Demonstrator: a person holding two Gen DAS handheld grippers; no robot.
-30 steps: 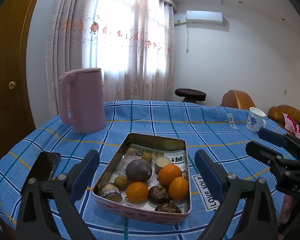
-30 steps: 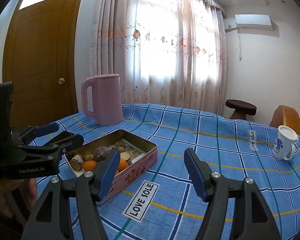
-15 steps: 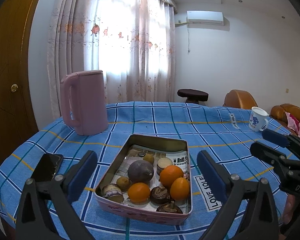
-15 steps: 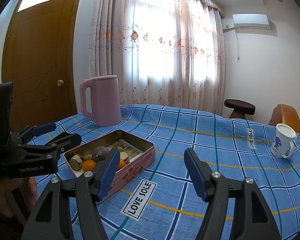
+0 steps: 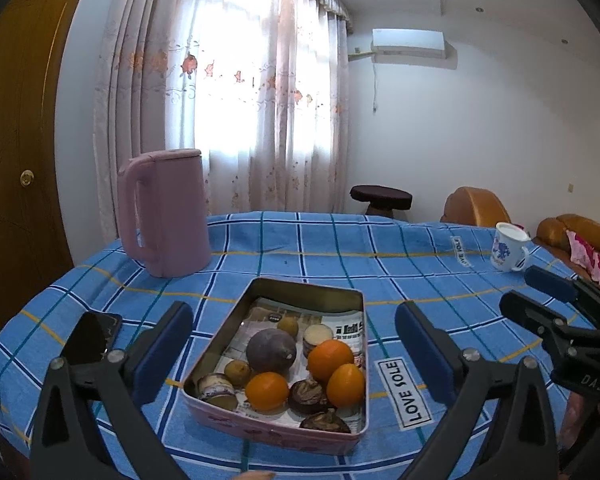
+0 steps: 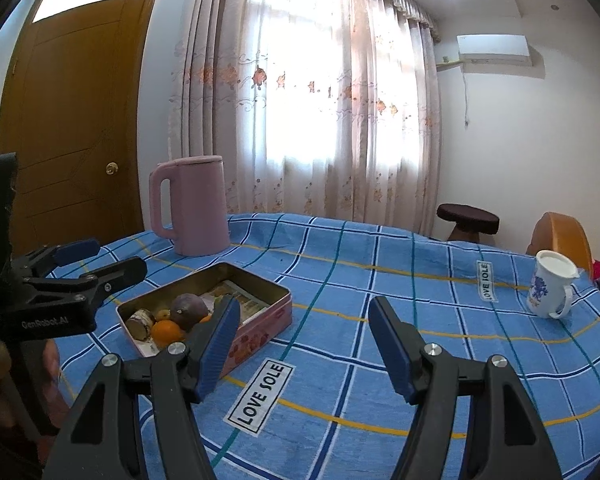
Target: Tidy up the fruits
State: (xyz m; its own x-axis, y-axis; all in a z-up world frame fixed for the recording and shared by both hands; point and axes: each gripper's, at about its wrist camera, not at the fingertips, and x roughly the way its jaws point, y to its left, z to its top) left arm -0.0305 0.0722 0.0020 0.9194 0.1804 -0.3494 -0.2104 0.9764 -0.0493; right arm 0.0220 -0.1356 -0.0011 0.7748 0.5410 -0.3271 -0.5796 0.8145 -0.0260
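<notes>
Tin: your left tool [image 5: 294,346] sits wide open, holding nothing, right in front of the fruit tin [image 5: 306,294].
Long side: runs near to far.
Right tool [image 6: 304,342]: half open, holding nothing, tin off to its left.

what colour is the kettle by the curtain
Pale pink kettle, handle included; the left wrist view shows it best.

Shiny metal tin [image 5: 306,290], checked cloth tablecloth [image 5: 340,248]

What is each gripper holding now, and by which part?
Nothing is held. The left gripper hangs open around the tin of fruit without touching it. The right gripper is open over the bare tablecloth.
</notes>
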